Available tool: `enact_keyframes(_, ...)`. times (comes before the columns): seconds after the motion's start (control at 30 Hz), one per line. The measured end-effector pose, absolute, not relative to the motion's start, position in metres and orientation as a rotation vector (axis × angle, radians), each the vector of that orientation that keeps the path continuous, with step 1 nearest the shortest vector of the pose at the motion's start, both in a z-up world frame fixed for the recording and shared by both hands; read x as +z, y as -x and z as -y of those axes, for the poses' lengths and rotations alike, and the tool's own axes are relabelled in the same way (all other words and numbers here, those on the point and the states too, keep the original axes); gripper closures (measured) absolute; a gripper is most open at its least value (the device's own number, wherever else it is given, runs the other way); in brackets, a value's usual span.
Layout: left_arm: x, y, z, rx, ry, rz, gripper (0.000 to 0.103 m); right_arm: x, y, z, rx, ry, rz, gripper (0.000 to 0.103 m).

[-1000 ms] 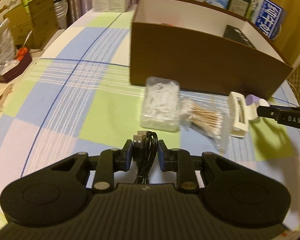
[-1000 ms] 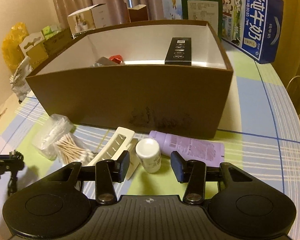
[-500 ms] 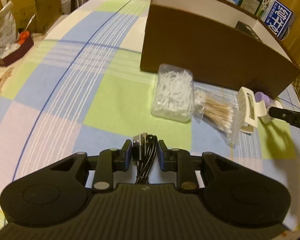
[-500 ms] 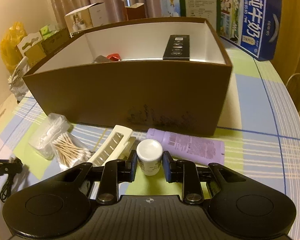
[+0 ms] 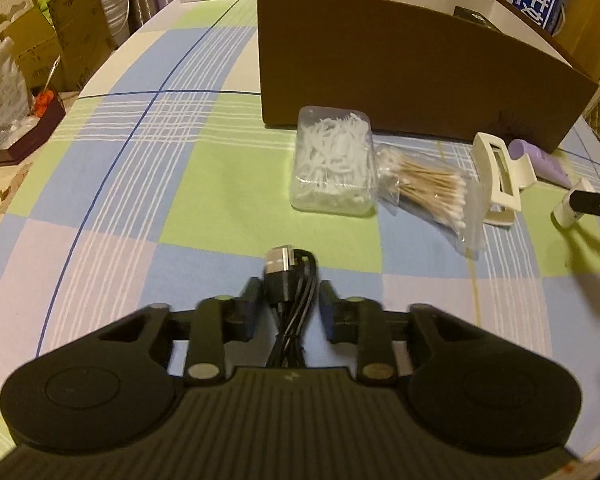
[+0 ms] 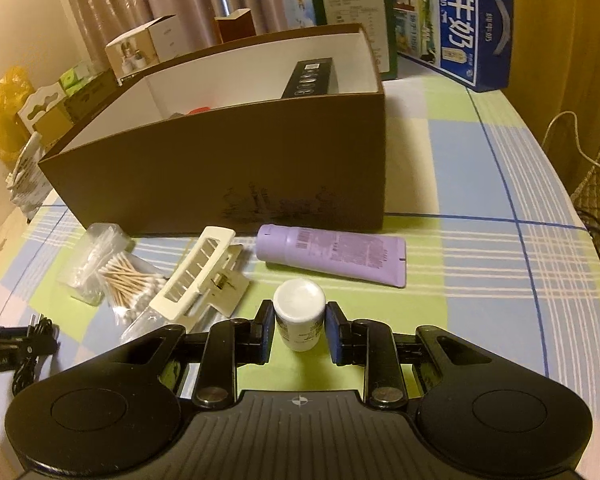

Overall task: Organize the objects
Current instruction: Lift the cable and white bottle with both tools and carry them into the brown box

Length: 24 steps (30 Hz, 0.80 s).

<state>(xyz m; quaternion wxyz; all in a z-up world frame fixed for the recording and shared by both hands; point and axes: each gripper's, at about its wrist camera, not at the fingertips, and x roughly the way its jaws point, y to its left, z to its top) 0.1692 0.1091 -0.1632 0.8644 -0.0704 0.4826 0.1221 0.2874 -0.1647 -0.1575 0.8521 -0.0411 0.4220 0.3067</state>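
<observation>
Closed since before, right gripper (image 6: pixel 299 328) jaws hide white bottle's (image 6: pixel 300 314) sides.

The right tongs (image 6: pixel 299 330), open around the small white bottle (image 6: pixel 299 314) a second ago, now clamp it on both sides, the bottle tipped toward the camera. In the left wrist view that bottle (image 5: pixel 565 213) has drifted away from the cream hair clip (image 5: pixel 496 172) and the purple tube (image 5: pixel 540 160). The brown box (image 5: pixel 400 80) also looms nearer than before in that view.
</observation>
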Motion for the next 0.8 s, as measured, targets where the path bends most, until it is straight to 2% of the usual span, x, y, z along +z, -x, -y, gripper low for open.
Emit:
enact_keyframes(0.3, -0.148, -0.169, -0.112, 0.241, 0.179, -0.97, 0.085, -0.15, -0.283, 0.168, 0.658, 0.072, -0.877, 0.079)
enact_keyframes(0.8, -0.113, -0.171, -0.111, 0.215, 0.193, -0.865, 0.086, -0.125, -0.279, 0.166, 0.687, 0.044, -0.819, 0.079)
